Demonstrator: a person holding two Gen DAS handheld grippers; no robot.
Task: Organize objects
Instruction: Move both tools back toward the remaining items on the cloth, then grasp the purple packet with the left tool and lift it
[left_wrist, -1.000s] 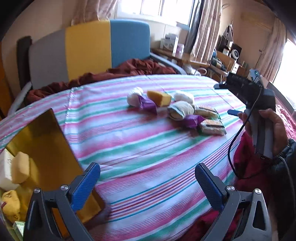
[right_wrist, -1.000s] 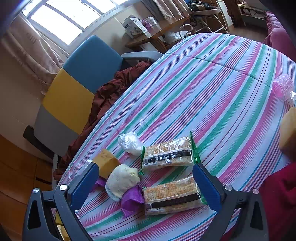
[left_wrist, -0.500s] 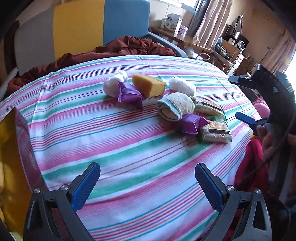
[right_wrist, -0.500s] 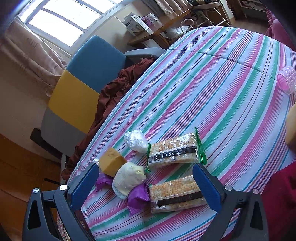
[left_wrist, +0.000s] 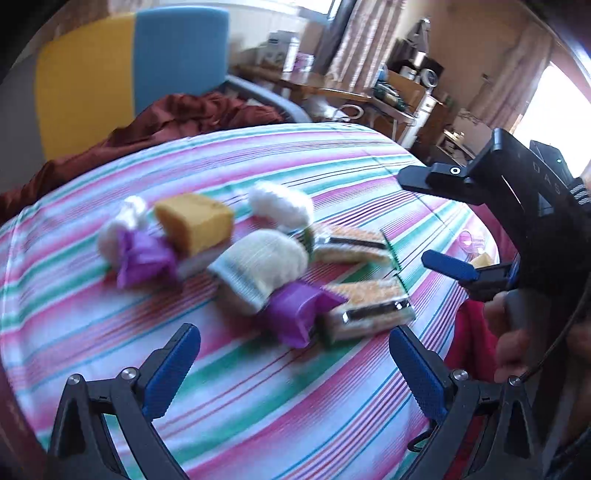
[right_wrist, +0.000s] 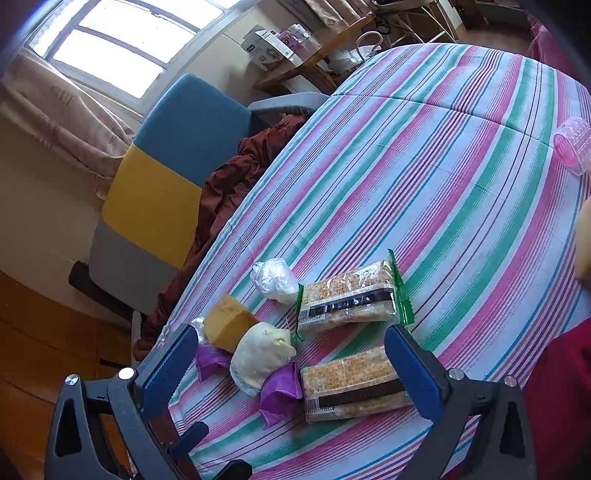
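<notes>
On the striped tablecloth (right_wrist: 443, 155) lies a cluster: a yellow sponge block (right_wrist: 227, 326), a cream rolled cloth (right_wrist: 260, 356), a white plastic-wrapped ball (right_wrist: 273, 280), two purple wrappers (right_wrist: 279, 391) and two cracker packs (right_wrist: 351, 299). My right gripper (right_wrist: 288, 369) hovers open just short of the nearer cracker pack (right_wrist: 354, 384) and the cream cloth. In the blurred left wrist view, my left gripper (left_wrist: 295, 365) is open and empty, close in front of the purple wrapper (left_wrist: 295, 312) and cracker pack (left_wrist: 369, 308). The right gripper (left_wrist: 417, 219) shows there at the right, held by a hand.
A blue, yellow and grey chair (right_wrist: 166, 177) with a dark red cloth (right_wrist: 236, 184) stands behind the table. A pink ribbed roller (right_wrist: 574, 144) lies at the table's right edge. The person's red clothing (left_wrist: 469, 343) is at the near right. Shelves and furniture fill the background.
My left gripper has swung right and closer to the cluster, and the yellow box at its left has left view. The right gripper has edged nearer the packs. Both stay open.
</notes>
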